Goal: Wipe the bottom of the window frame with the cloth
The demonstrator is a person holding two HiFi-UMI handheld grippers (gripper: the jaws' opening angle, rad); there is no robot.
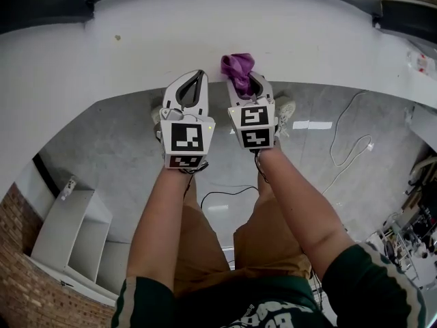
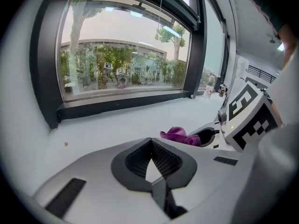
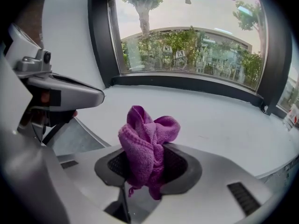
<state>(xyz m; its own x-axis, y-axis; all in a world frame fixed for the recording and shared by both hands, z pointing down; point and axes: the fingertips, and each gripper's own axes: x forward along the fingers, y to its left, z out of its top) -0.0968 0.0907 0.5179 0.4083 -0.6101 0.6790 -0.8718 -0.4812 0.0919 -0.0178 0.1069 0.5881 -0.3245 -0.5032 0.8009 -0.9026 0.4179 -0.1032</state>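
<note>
right gripper [image 1: 242, 82] jaws clamp the purple cloth [image 3: 147, 143], seemingly just above the white sill [image 1: 136, 39]; left gripper [image 1: 200, 73] jaws closed on nothing.

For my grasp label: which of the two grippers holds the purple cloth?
The right gripper: its jaws clamp the bunched purple cloth. The left gripper has its jaws together, holding nothing.
</note>
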